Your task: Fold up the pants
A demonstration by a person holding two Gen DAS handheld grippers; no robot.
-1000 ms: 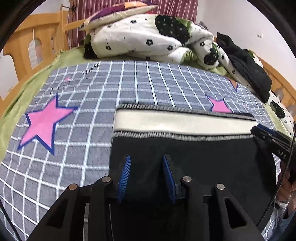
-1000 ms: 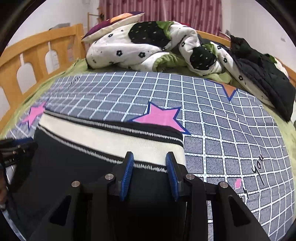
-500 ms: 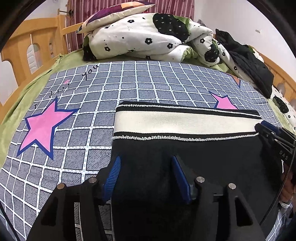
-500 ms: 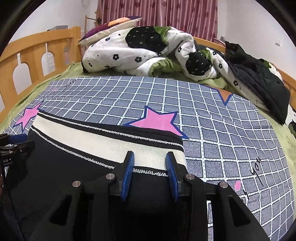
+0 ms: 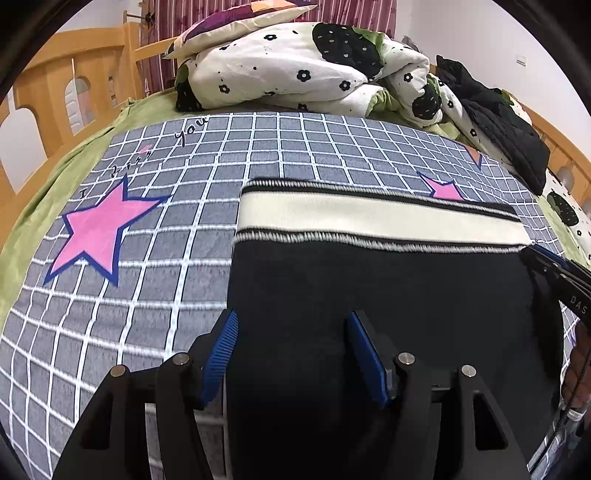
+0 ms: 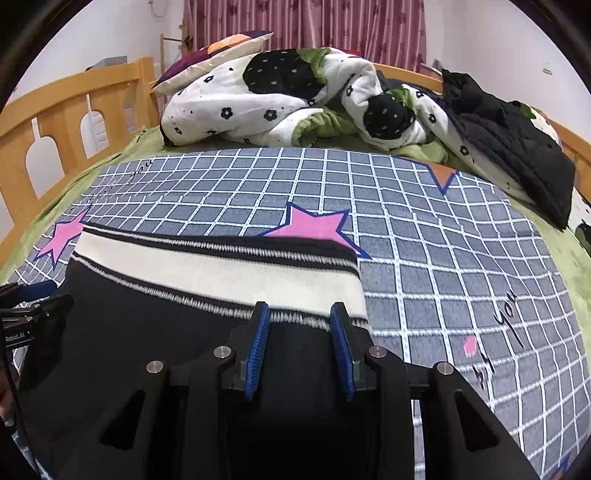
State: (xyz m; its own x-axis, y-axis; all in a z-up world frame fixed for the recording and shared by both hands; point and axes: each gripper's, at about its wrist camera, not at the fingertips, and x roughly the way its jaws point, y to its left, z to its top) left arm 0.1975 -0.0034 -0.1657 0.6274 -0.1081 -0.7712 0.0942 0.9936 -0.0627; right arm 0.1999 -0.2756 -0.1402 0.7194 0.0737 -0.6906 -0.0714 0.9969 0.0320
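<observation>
Hidden or unclear: the near part of the pants is cut off behind both tools and the lower frame edge; whether either tool's pads actually touch the cloth cannot be told; script printed on the blanket is only partly legible

Surface: grey blanket with white grid and pink stars, spread over a green sheet

Room: wooden bed rail on the left; rumpled white flowered quilt at the far end with a pillow on top; black jacket on the far right; striped curtain behind

Pants: black, with cream waistband edged in black and white stitching; lying flat on the blanket, waistband farthest from the cameras

Left gripper: blue pads spread wide, over the black cloth near its left edge, below the waistband

Right gripper: pads parted, narrower gap, at the lower waistband seam close to the right corner; black cloth fills the gap between them

Each tool shows at the edge of the other's view, beside the opposite side of the pants
</observation>
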